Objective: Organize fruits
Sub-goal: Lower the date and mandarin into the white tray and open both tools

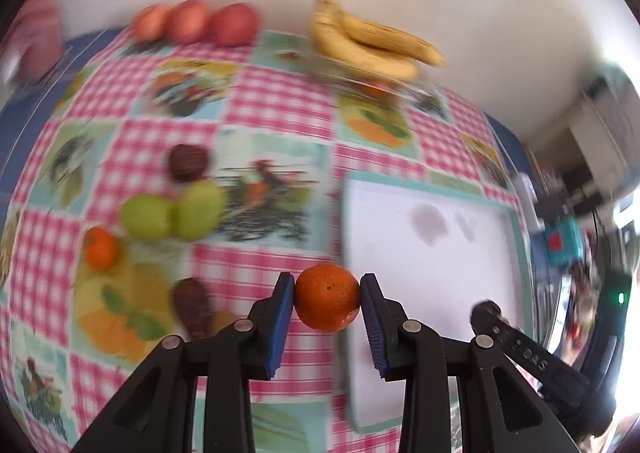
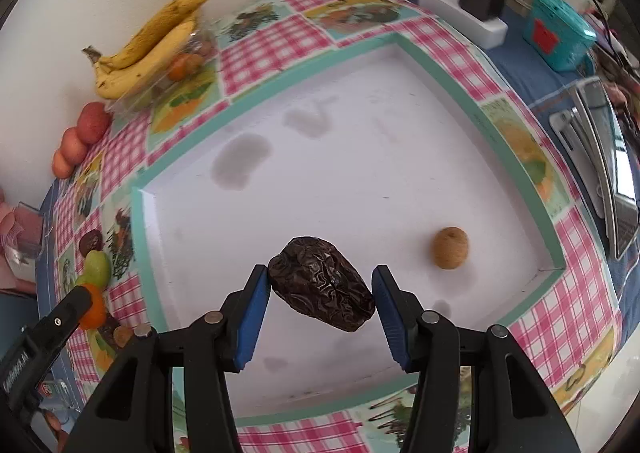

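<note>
Left gripper (image 1: 327,303): clamped on orange (image 1: 327,297); right gripper (image 2: 320,293): pinching wrinkled date (image 2: 322,289) over tray (image 2: 148,189), kiwi (image 2: 451,247) at 3 o'clock; risk: date, held slantwise, may slip.

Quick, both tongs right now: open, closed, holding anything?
Left tongs: closed on the orange fruit, held above the tablecloth.
Right tongs: closed on the dark wrinkled date, over the white tray.
</note>
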Demonstrator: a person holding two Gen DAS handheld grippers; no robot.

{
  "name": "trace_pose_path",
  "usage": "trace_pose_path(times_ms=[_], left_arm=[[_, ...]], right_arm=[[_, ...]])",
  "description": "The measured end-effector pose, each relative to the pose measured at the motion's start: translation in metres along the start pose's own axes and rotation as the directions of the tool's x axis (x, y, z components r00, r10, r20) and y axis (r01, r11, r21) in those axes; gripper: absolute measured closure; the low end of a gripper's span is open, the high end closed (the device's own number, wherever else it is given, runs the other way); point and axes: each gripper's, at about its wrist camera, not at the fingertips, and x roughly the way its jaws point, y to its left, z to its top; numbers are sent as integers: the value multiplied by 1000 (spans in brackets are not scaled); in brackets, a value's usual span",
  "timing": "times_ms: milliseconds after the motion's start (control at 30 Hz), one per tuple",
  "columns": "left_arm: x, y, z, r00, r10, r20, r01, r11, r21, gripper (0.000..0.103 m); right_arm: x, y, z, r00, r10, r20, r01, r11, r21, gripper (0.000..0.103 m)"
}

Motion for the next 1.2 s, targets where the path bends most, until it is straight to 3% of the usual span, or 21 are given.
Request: trace_pose_path(times_ms=[133, 233, 533, 900, 1067, 1133, 1200], left_arm=[[19, -34, -3, 1000, -11, 0, 11, 993, 115, 67], [36, -43, -4, 1000, 6, -13, -4, 989, 148, 67], [67, -50, -14, 998, 27, -62, -17, 986, 167, 67], [72, -57, -14, 996, 65, -57, -52, 978, 203, 66], [65, -58, -10, 996, 62, -58, -50, 979, 198, 62], [58, -58, -7, 997, 52, -50, -41, 980, 193, 52], [48, -58, -4, 998, 49, -39, -41, 981, 191, 48]], right_arm=[[4, -9, -1, 1000, -24, -12, 24, 1000, 8, 49], [7, -12, -3, 999, -49, -17, 49, 999, 5, 49], [18, -17, -4, 997, -64, -52, 65, 998, 10, 49], [24, -19, -2, 996, -64, -58, 65, 998, 21, 49], [20, -17, 0, 997, -58, -54, 59, 998, 14, 47], [15, -15, 1, 997, -59, -40, 59, 998, 6, 40], [11, -14, 2, 998, -56, -29, 56, 998, 5, 36]])
